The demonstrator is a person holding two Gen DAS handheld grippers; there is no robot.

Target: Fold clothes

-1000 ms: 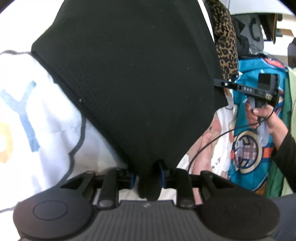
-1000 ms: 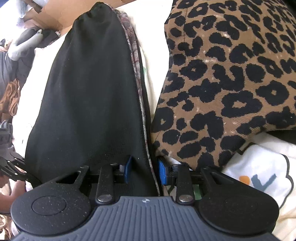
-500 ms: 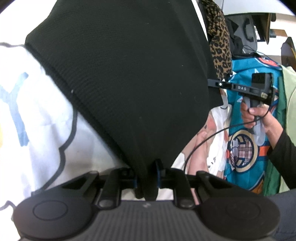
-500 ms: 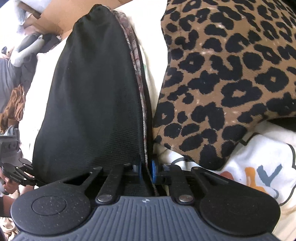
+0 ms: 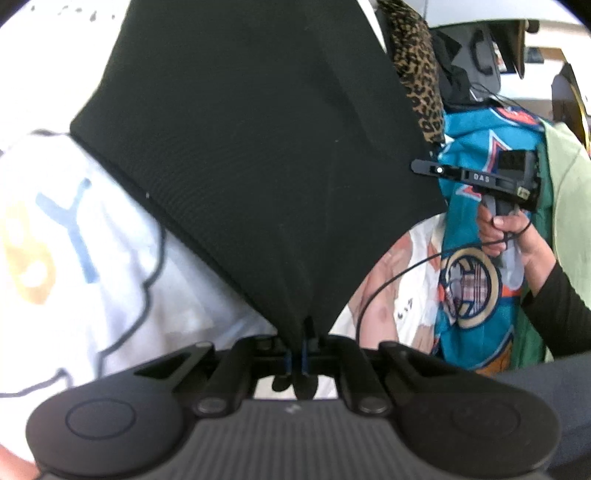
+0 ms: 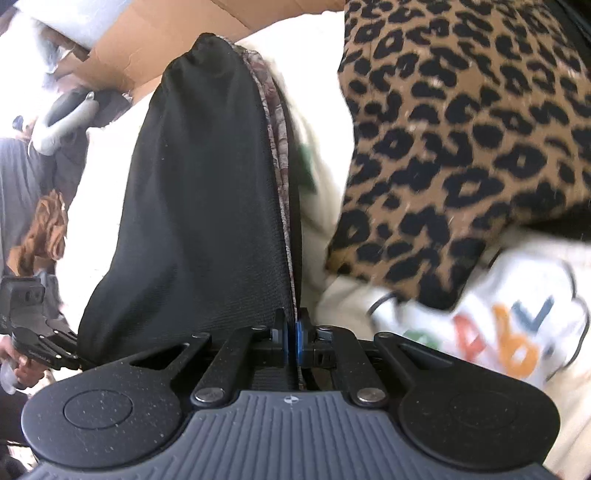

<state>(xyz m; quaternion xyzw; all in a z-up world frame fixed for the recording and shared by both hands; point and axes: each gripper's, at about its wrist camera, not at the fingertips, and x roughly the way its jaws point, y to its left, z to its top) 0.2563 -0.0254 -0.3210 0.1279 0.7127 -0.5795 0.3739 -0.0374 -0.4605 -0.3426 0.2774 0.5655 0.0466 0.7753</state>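
Piled laundry fills both views: white printed tee (image 5: 85, 258), leopard-print garment (image 6: 461, 147). Black garment (image 5: 258, 147) stretches between both grippers. L gripper (image 5: 295, 360) clenched on its near corner; R gripper (image 6: 291, 341) clamped on its edge w/ patterned lining. Only R view shows cardboard box (image 6: 177, 33); only L view, teal jersey (image 5: 476, 295).

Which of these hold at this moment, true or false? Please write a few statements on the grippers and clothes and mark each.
1. The left gripper is shut on the black garment. True.
2. The right gripper is open and holds nothing. False: it is shut on the black garment's edge.
3. A leopard-print garment lies to the right of the black one in the right wrist view. True.
4. The black garment lies on a red towel. False: a white printed shirt lies beneath it.
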